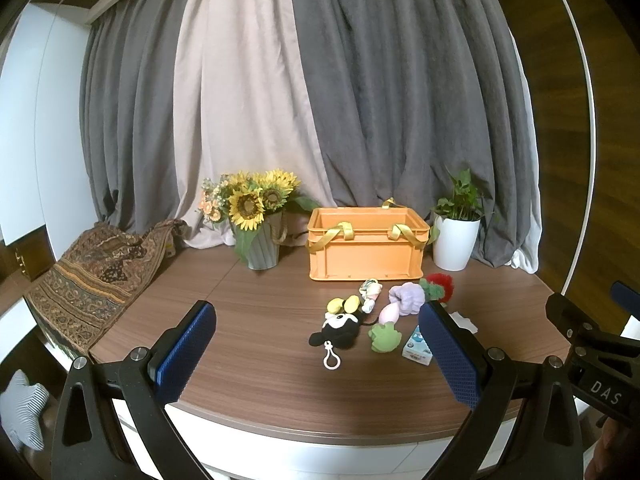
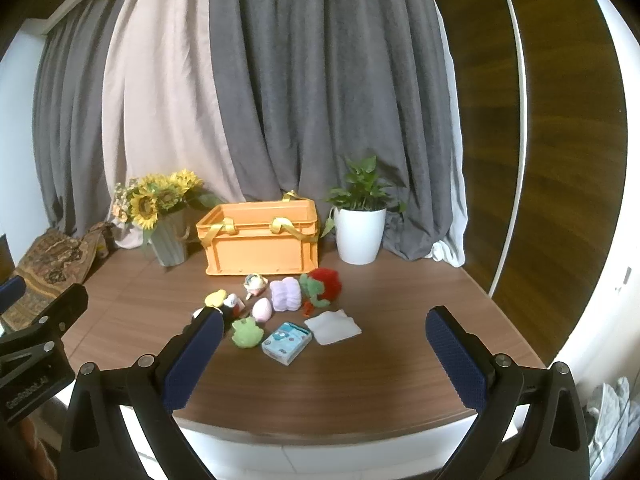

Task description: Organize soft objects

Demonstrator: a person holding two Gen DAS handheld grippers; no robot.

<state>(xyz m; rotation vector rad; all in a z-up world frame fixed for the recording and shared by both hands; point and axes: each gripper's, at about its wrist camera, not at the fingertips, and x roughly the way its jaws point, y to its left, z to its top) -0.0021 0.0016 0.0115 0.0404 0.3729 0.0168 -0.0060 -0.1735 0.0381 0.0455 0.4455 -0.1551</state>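
In the left wrist view we see the left gripper (image 1: 320,356), jaws apart and empty, over the brown wood-grain table (image 1: 260,380). At centre right, soft toys lie before the orange plastic crate (image 1: 366,256): a black mouse plush (image 1: 340,330) and a green frog plush (image 1: 385,338). The right pad hides part of the blue tissue pack (image 1: 416,349).

In the right wrist view, the right gripper (image 2: 326,354) is likewise apart and empty. Here the tissue pack (image 2: 287,342) and a white folded cloth (image 2: 333,326) show whole; the left pad covers the mouse.
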